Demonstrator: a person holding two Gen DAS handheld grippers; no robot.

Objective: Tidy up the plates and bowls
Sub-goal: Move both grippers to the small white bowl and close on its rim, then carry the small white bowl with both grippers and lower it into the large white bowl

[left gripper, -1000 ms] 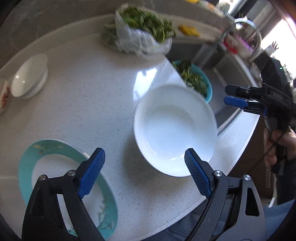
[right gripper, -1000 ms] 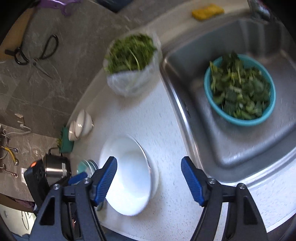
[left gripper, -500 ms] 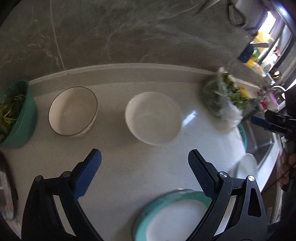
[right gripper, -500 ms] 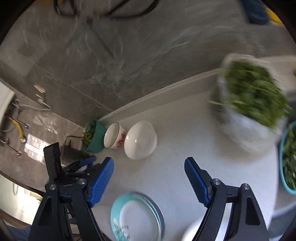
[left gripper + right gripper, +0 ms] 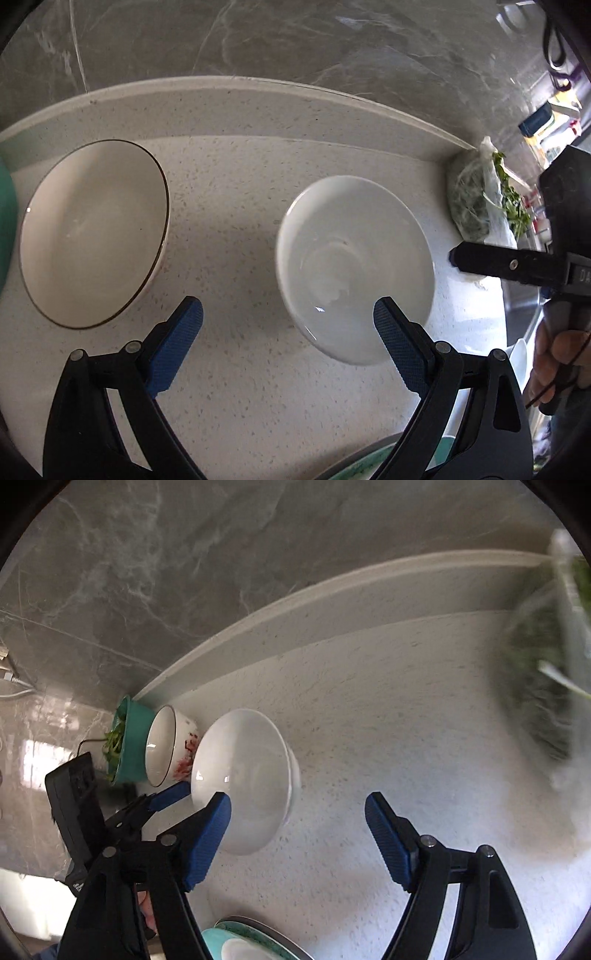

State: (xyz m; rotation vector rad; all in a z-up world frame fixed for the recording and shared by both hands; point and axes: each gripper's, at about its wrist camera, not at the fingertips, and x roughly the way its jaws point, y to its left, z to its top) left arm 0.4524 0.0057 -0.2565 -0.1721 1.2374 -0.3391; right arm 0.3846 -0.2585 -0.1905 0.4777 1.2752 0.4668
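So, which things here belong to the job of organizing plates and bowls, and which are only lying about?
For the job:
- white bowl
- gold-rimmed bowl
- teal-rimmed plate

Only lying about:
- bag of greens
- teal bowl of greens

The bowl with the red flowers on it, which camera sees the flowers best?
The right wrist view: the red-patterned bowl shows its painted side there. The left wrist view looks down into the same bowl, showing only its inside and dark rim.
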